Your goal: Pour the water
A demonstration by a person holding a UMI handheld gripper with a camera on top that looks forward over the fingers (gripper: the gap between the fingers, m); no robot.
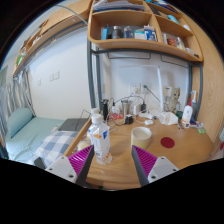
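My jaws stand apart with nothing between the pink pads (146,160), so I judge the pour hasn't begun. Just ahead of the left finger a clear water bottle (101,139) stands upright on the wooden bench (118,168); a white cup (141,135) sits a little beyond, between the fingers' lines. Grasping, lifting and tipping all remain. Farther back, clutter lines the wall under the shelves (125,40).
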